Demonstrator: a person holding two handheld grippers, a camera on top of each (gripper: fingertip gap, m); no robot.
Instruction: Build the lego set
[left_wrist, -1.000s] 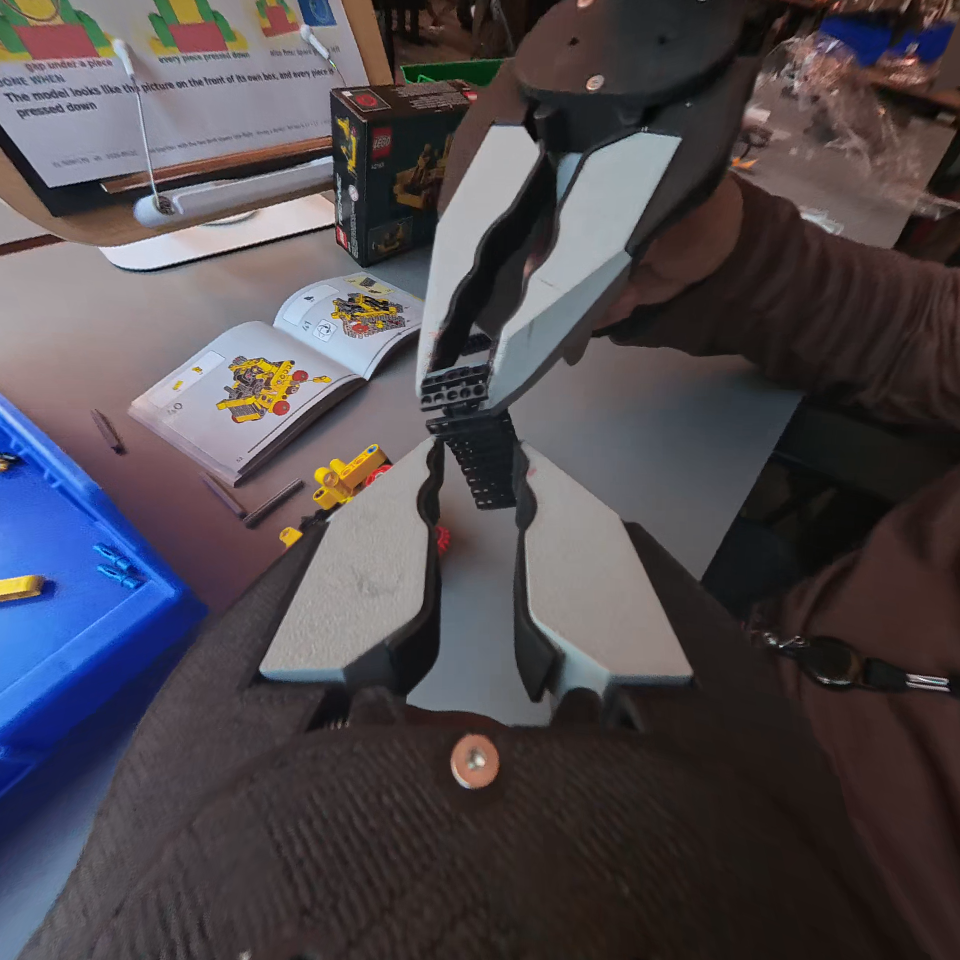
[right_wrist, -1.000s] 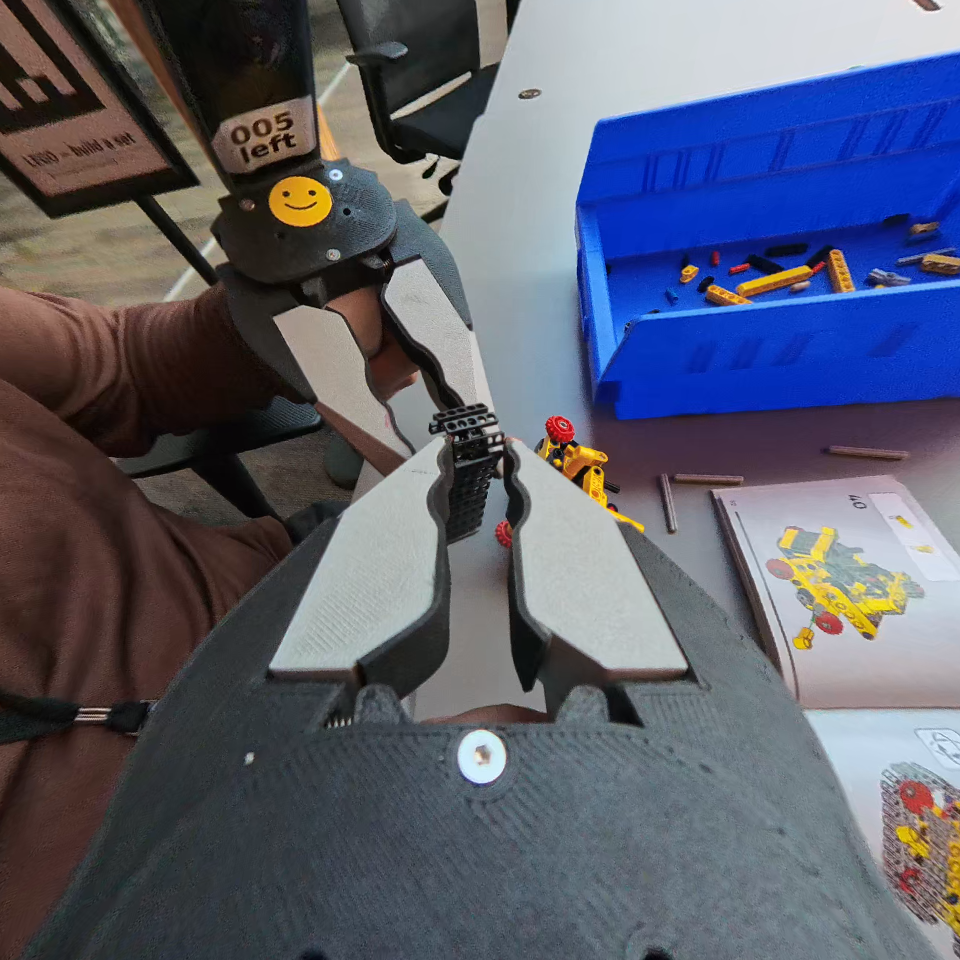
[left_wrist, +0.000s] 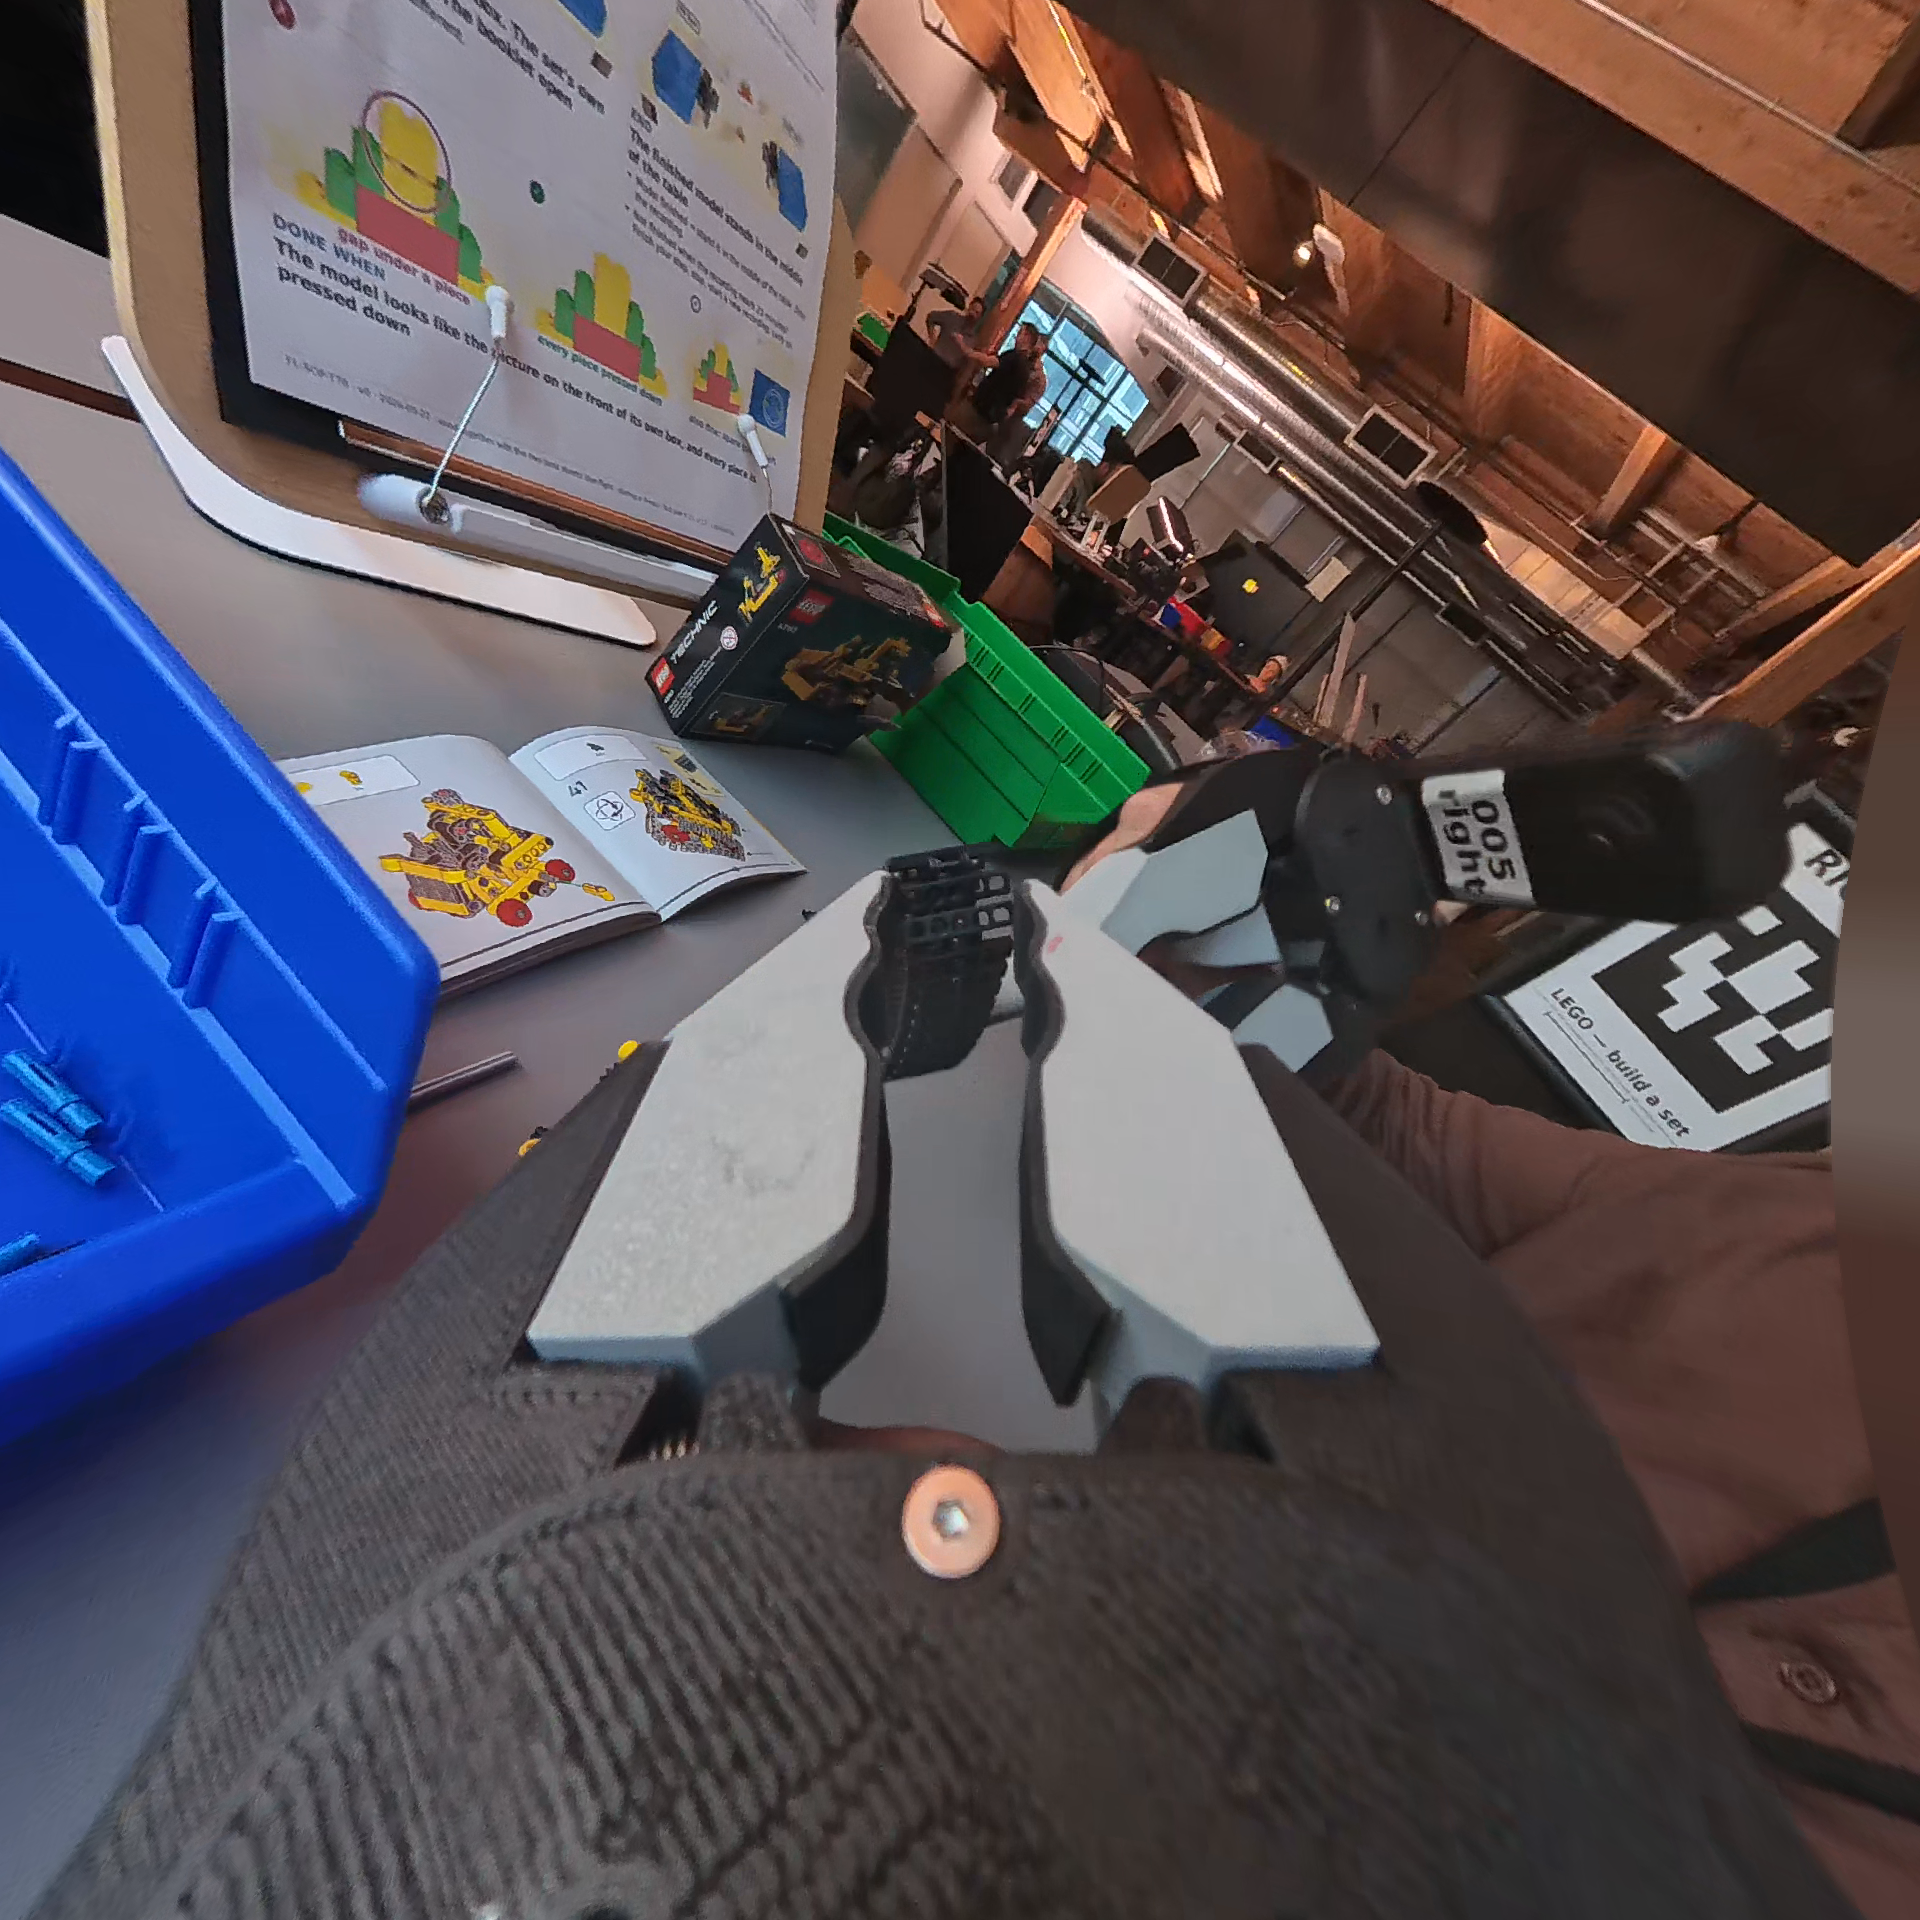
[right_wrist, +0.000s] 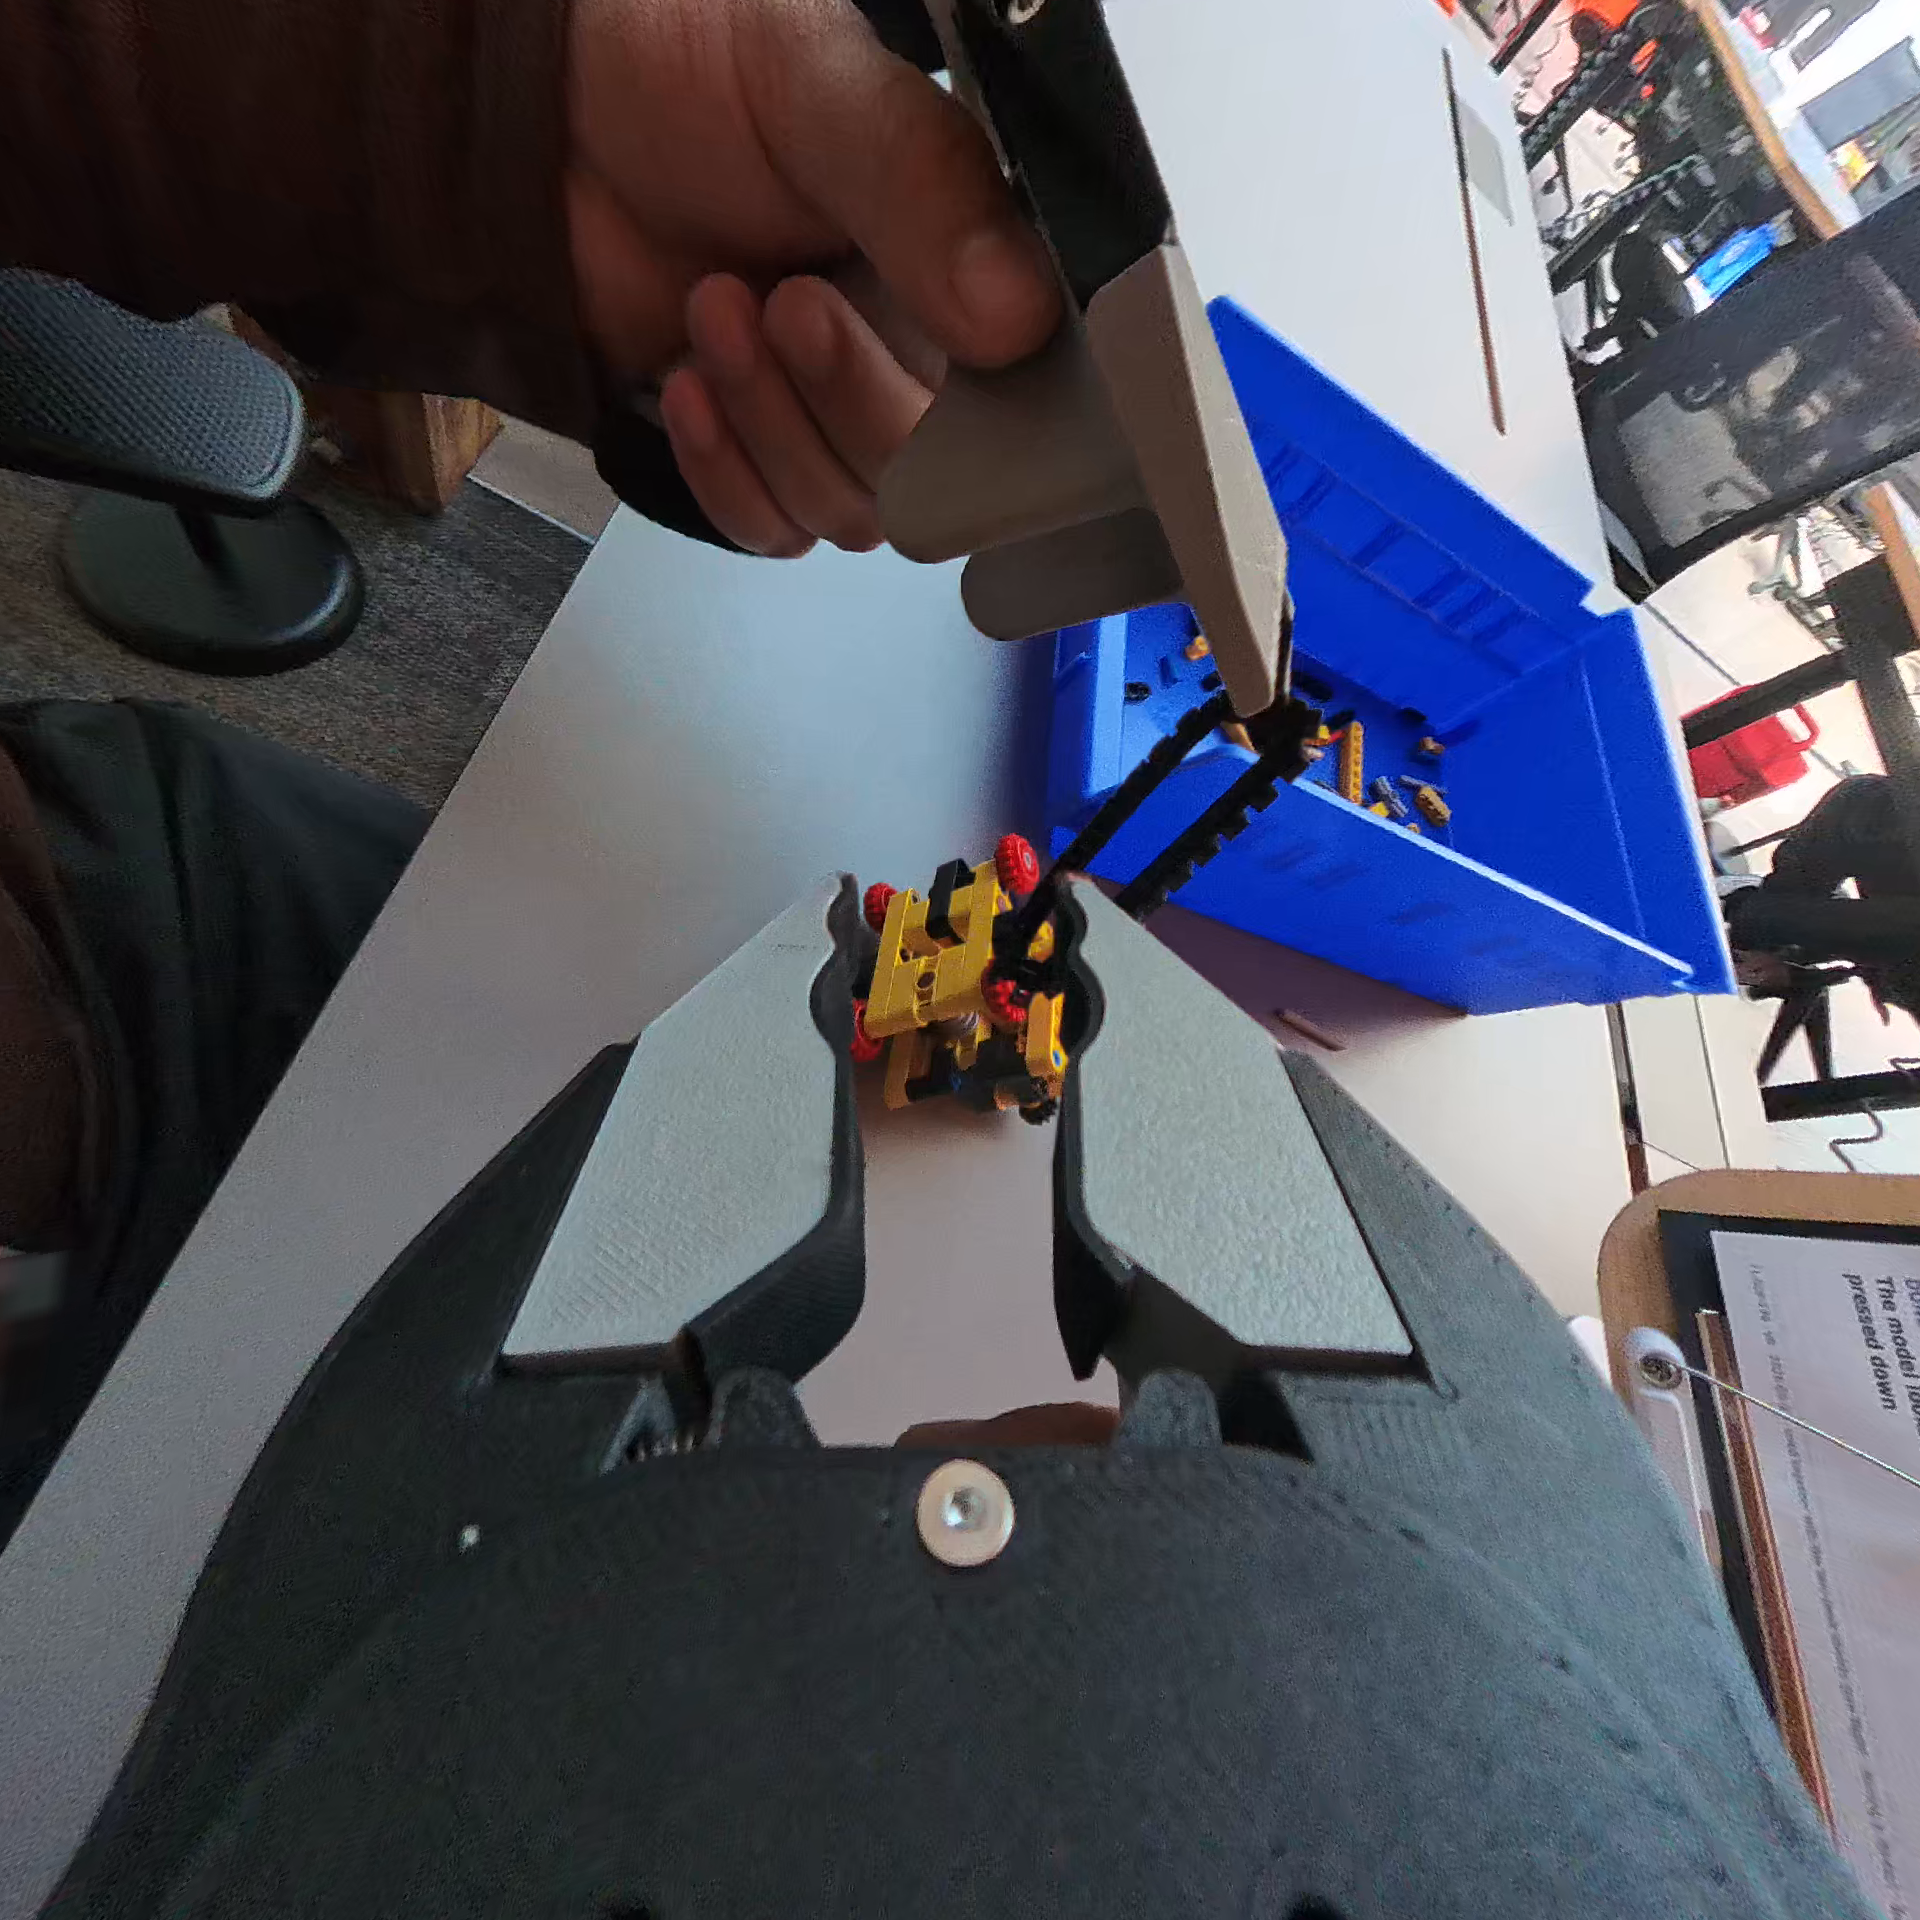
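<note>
A small yellow model (right_wrist: 935, 977) with red wheels lies on the grey table (right_wrist: 675, 779). My right gripper (right_wrist: 956, 904) points down at it, its jaws closed against the model's two sides. My left gripper (left_wrist: 951, 894) is shut on a black track loop (left_wrist: 940, 966). In the right wrist view the left gripper (right_wrist: 1262, 696) is up and to the right of the model, and the track (right_wrist: 1153, 790) hangs slanting from it down to the model's right side. The model is hidden in the left wrist view.
A blue bin (right_wrist: 1455, 904) with several loose pieces stands just beyond the model and shows at the left in the left wrist view (left_wrist: 208, 987). An open booklet (left_wrist: 540, 831), the set's box (left_wrist: 800, 655), a green bin (left_wrist: 997, 748) and an instruction stand (left_wrist: 520, 260) lie farther back. My right fingertips sit around 6 centimeters from my left ones.
My right gripper let go of the black track and moved down onto the yellow model. My left gripper kept the track and lifted it up and away.
</note>
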